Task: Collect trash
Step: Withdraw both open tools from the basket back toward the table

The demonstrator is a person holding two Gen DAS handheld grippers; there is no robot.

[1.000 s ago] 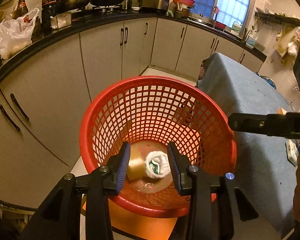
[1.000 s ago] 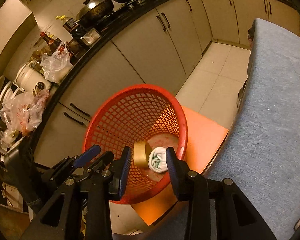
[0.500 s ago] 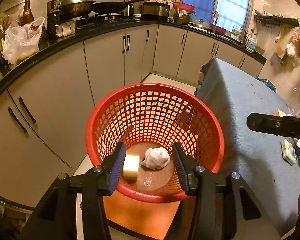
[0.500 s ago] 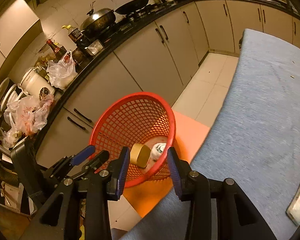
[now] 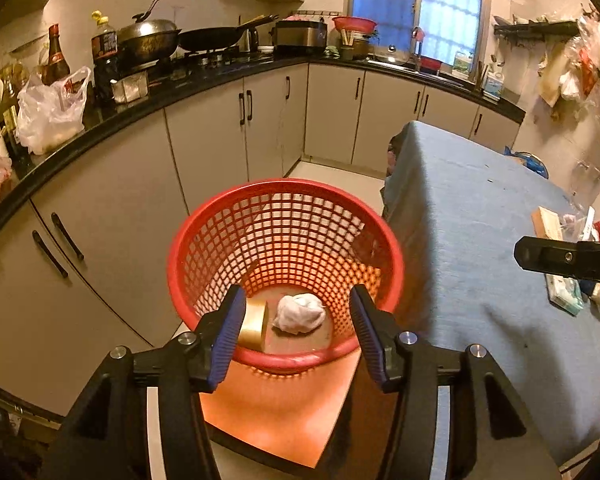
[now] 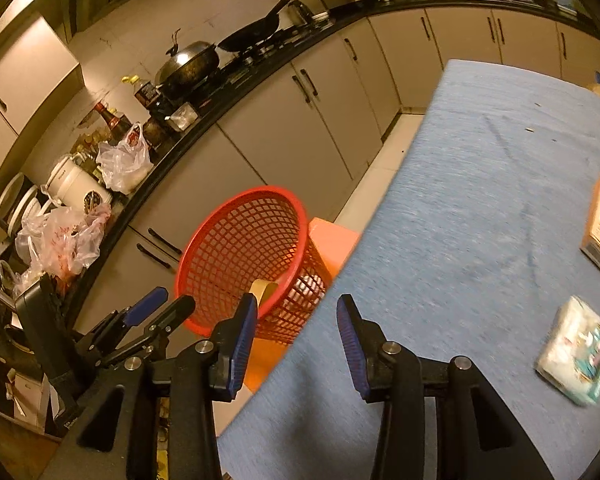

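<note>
Red mesh basket mouth-up at my twelve holds two pieces: one gold roll on edge, one white wad. My left gripper and right gripper gape empty.

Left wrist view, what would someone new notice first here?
The red mesh basket dominates, standing on an orange mat between the cabinets and the blue-covered table. At its bottom lie a crumpled white wad and a yellowish tape roll. The left gripper hangs open over the near rim.
</note>
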